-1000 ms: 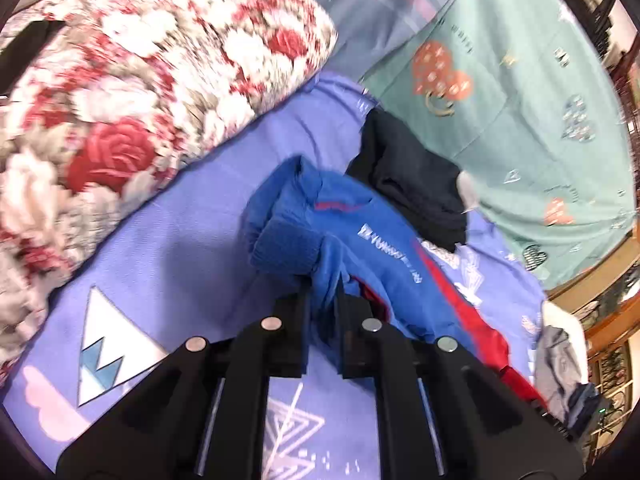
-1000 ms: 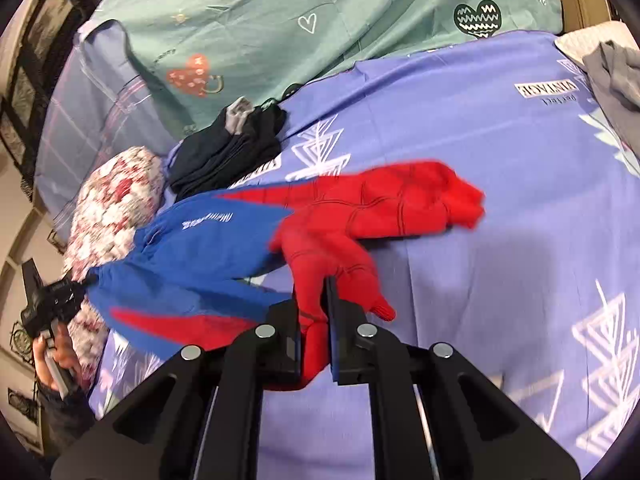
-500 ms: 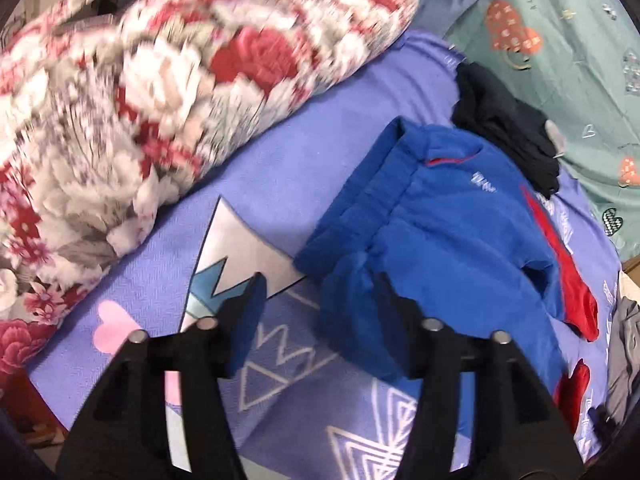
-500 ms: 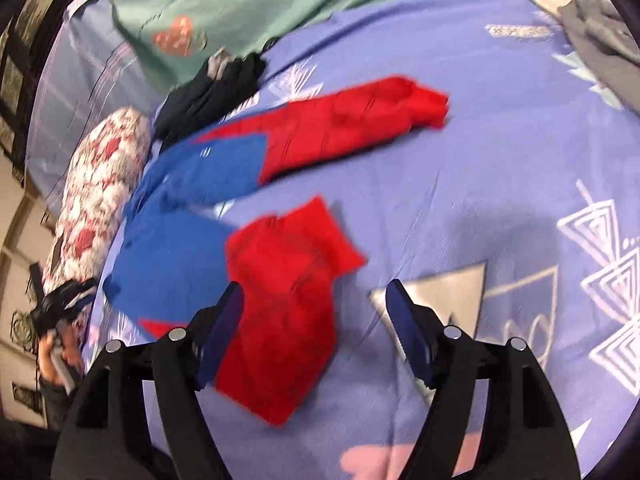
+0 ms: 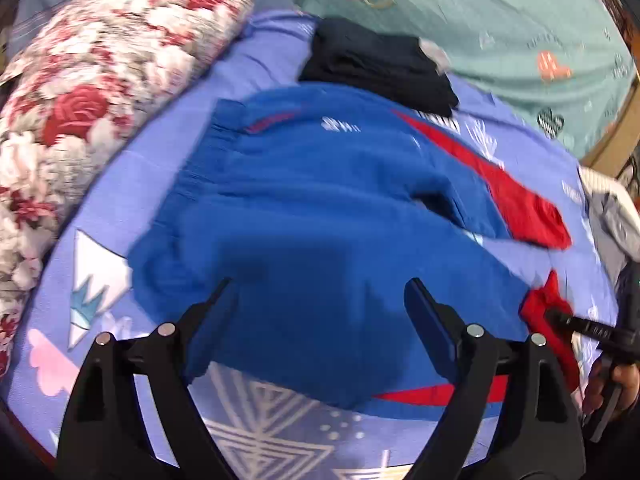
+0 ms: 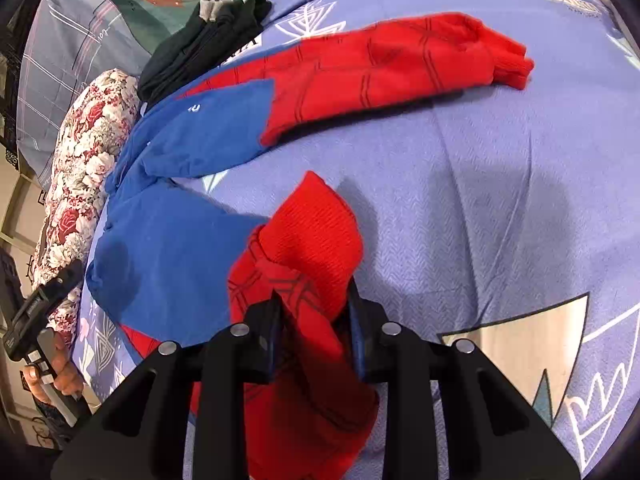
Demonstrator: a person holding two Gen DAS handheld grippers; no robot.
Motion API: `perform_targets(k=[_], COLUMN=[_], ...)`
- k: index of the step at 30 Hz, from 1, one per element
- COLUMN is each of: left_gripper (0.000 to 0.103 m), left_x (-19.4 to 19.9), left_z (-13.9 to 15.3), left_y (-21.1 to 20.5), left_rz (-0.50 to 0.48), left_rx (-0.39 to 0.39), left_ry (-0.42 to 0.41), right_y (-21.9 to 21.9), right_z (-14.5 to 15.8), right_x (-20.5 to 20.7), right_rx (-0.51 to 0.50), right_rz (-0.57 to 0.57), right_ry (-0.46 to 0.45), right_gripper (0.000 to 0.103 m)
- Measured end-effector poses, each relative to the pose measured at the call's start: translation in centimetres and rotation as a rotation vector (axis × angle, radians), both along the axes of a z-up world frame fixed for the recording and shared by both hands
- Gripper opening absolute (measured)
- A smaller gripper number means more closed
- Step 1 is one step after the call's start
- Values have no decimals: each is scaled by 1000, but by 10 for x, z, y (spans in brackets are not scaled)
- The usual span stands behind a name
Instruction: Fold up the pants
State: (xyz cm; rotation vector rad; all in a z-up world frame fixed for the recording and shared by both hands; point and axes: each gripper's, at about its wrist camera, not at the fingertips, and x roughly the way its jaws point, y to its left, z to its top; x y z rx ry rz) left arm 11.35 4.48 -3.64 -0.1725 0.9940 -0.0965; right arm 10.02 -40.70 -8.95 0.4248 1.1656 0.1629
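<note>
The pants [image 5: 320,200] lie spread on the purple bedsheet [image 5: 168,120], blue at the waist with two red legs. My left gripper [image 5: 320,292] hovers low over the blue waist part; its jaws are opening wide and no cloth is pinched between them. In the right wrist view one red leg [image 6: 380,68] stretches across the far side. The near red leg [image 6: 312,248] is bunched up between the fingers of my right gripper [image 6: 314,300], whose jaws are closing and pressing on the cloth. The left gripper [image 6: 40,304] shows at that view's left edge, held by a hand.
A floral pillow [image 5: 92,80] lies left of the pants. A folded black garment [image 5: 376,60] sits just beyond the waist, with a green heart-print cover [image 5: 500,20] behind it. Grey clothing [image 5: 616,216] lies at the right edge. A plaid pillow [image 6: 68,52] is at the far left.
The left gripper let go of the blue waistband, opened wide and swung over the pants. The right gripper released the red leg, opened, dropped lower and closed on the bunched red leg again.
</note>
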Motion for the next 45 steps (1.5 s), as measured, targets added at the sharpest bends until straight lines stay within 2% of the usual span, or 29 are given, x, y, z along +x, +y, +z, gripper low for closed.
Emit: perform_targets(k=[3, 6, 9, 11, 12, 13, 15, 18, 20, 21, 23, 26, 28, 30, 32, 33, 35, 36, 39, 42, 45], left_gripper=[86, 86, 86, 86, 86, 86, 86, 86, 86, 86, 86, 86, 86, 86, 86, 86, 86, 86, 86, 86, 86], left_x=[2, 2, 6, 9, 10, 12, 11, 10, 10, 9, 9, 8, 8, 8, 7, 6, 6, 6, 8, 9, 12], left_z=[-4, -6, -12, -19, -22, -24, -28, -29, -28, -28, -27, -27, -28, -28, -28, -29, -29, -30, -31, -31, -33], left_y=[-13, -19, -16, -13, -12, -11, -10, -6, 0, 2, 7, 11, 10, 9, 7, 7, 6, 6, 7, 12, 20], left_rz=[-30, -40, -29, -20, -19, -21, -23, -14, -2, 2, 13, 20, 16, 9, 4, 3, 1, 1, 7, 15, 36], left_rx=[11, 38, 42, 34, 32, 29, 30, 38, 40, 40, 38, 35, 43, 48, 47, 47, 44, 46, 48, 57, 56], left_ry=[5, -6, 9, 34, 46, 58, 74, 77, 76, 75, 75, 78, 82, 86, 87, 87, 87, 87, 91, 86, 91], right_y=[-23, -70, -108, -117, -116, -113, -115, -134, -148, -154, -157, -156, -149, -143, -132, -128, -118, -116, -110, -121, -132], right_z=[37, 66, 60, 39, 29, 20, 18, 29, 36, 37, 36, 24, 16, 10, 8, 8, 5, 3, 14, 32, 24], right_x=[-16, -40, -57, -60, -59, -60, -68, -87, -94, -99, -99, -93, -85, -74, -60, -56, -45, -41, -43, -59, -70], right_rx=[-59, -133, -192, -301, -372, -415, -375, -322, -315, -325, -335, -215, -173, -162, -220, -243, -233, -234, -293, -317, -301], right_rz=[-76, -259, -376, -418, -418, -404, -396, -475, -528, -541, -533, -496, -467, -452, -423, -407, -345, -326, -309, -350, -345], right_ry=[-148, -233, -191, -93, -35, 3, 0, -42, -64, -65, -44, -26, -30, -16, -15, -7, -4, 4, -34, -66, 7], right_gripper=[26, 29, 33, 47, 62, 65, 68, 76, 76, 75, 68, 65, 65, 65, 68, 65, 31, 17, 13, 12, 14])
